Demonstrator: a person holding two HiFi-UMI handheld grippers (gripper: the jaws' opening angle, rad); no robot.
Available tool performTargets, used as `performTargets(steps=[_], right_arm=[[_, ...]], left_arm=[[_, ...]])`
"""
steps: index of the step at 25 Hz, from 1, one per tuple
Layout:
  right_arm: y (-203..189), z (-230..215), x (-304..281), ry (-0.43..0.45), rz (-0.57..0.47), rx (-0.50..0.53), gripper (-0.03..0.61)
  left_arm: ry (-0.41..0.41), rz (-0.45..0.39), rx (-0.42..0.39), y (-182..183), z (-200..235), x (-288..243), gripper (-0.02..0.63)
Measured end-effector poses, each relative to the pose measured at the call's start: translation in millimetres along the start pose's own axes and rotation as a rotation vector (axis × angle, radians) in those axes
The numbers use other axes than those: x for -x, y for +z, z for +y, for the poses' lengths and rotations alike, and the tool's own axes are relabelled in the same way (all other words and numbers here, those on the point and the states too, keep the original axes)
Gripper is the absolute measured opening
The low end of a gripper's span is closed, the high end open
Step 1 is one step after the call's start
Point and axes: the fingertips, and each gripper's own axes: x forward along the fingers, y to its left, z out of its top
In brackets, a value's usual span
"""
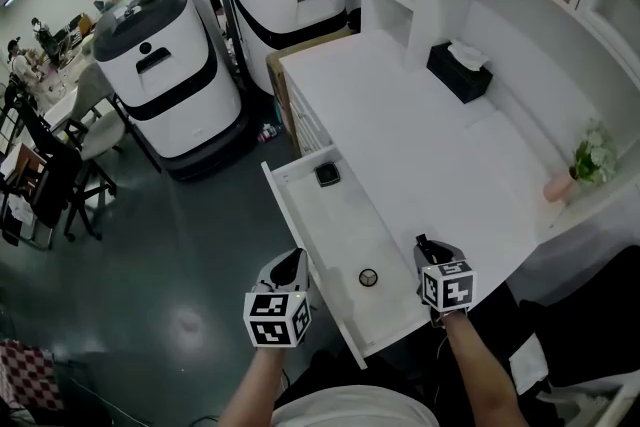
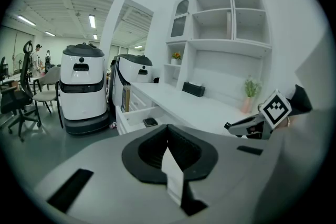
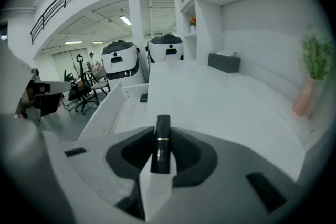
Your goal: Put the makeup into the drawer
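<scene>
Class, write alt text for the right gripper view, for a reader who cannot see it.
The right gripper grips a black makeup tube between its jaws, over a white desk. An open drawer lies at left, a pink vase at right.

In your head view the small round thing (image 1: 369,277) in the drawer (image 1: 330,225) is too small to name, and the dark square item (image 1: 327,174) also. The cube of your right gripper (image 1: 426,253) hides most of the black tube (image 3: 160,141) there.
</scene>
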Motion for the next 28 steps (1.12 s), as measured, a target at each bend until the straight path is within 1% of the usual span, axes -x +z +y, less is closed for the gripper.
performTargets(steps=[7,13,17,28], right_arm=[[37,42,5,0.092,-0.084,0.043,0.1],[56,70,7,0.158,-0.115,0.074,0.1],[64,87,4,0.205,-0.133,0.089,0.1],[74,120,-4,0.276,-0.142,0.138,0.101]], left_arm=[[0.037,-0.021,0.013,5,10,10,0.005],[0.081,-0.037,0.029,6,22,24,0.005],[0.116,-0.043,0.042,3,32,32,0.005],[0.197,-0.047,0.081,-5,50,50,0.005]])
